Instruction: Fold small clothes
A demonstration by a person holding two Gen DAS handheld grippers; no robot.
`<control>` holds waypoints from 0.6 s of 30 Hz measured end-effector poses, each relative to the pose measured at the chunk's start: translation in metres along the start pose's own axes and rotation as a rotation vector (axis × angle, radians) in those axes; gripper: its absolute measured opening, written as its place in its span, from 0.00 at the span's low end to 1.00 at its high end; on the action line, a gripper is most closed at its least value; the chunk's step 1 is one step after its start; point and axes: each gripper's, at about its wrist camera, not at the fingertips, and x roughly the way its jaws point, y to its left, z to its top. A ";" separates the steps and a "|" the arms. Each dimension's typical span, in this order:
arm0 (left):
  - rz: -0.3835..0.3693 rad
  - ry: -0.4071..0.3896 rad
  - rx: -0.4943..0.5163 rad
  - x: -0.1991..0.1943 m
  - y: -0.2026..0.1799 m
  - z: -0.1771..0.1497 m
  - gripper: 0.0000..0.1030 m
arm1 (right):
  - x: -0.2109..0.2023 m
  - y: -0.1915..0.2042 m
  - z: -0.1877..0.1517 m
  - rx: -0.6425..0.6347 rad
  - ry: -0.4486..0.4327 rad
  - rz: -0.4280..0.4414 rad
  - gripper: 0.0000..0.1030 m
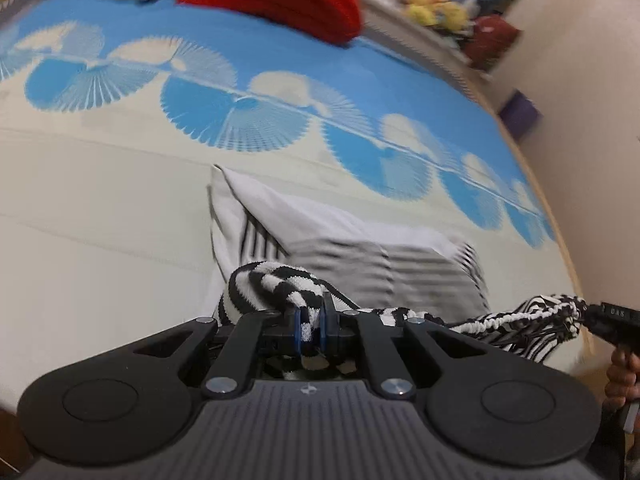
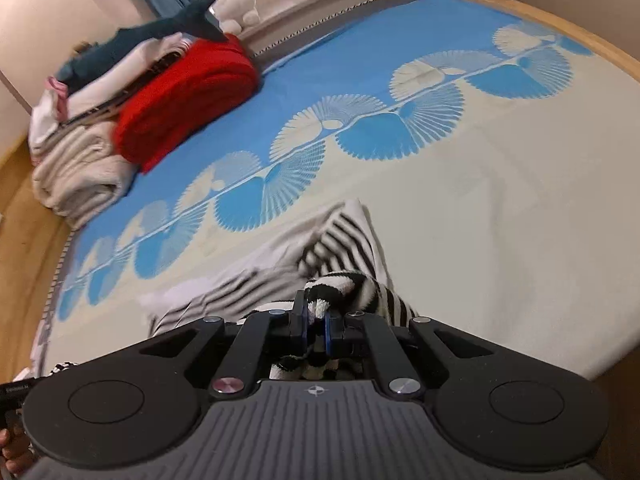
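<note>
Blue-and-cream bedspread (image 2: 500, 216) lies under a striped garment (image 1: 360, 256), whose near edge is pinched at either end by the left gripper (image 1: 311, 326) and right gripper (image 2: 316, 330), likely to carry it over for a fold.

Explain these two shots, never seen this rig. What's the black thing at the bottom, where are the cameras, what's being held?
There is no robot arm: a person carries a handheld two-finger gripper in each hand, each with a fisheye camera looking forward along its fingers. The black shape at the bottom of each picture is that gripper's own body.

One picture is from the left gripper, the other from the right gripper. Both are shut on the black-and-white striped garment, lifting one edge; the rest trails onto the blue-and-cream bedspread.

At the far side lie a red folded blanket, a stack of pale folded linens and a plush shark.
</note>
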 end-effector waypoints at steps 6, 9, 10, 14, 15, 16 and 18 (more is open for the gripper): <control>0.062 0.121 -0.102 0.097 0.036 0.040 0.09 | 0.119 0.004 0.036 -0.051 0.110 -0.083 0.07; 0.045 0.152 -0.160 0.108 0.045 0.046 0.12 | 0.148 -0.001 0.030 -0.067 0.175 -0.153 0.11; 0.031 0.151 -0.152 0.107 0.044 0.050 0.17 | 0.150 -0.004 0.032 -0.035 0.172 -0.151 0.11; 0.014 0.081 -0.186 0.085 0.050 0.051 0.36 | 0.128 -0.014 0.044 0.052 0.066 -0.091 0.22; 0.013 0.043 -0.205 0.075 0.055 0.052 0.38 | 0.120 -0.017 0.045 0.054 0.027 -0.099 0.29; 0.010 0.013 -0.220 0.067 0.057 0.052 0.42 | 0.110 -0.019 0.045 0.050 -0.016 -0.124 0.32; -0.001 -0.027 -0.236 0.053 0.066 0.050 0.42 | 0.095 -0.027 0.045 0.043 -0.070 -0.147 0.37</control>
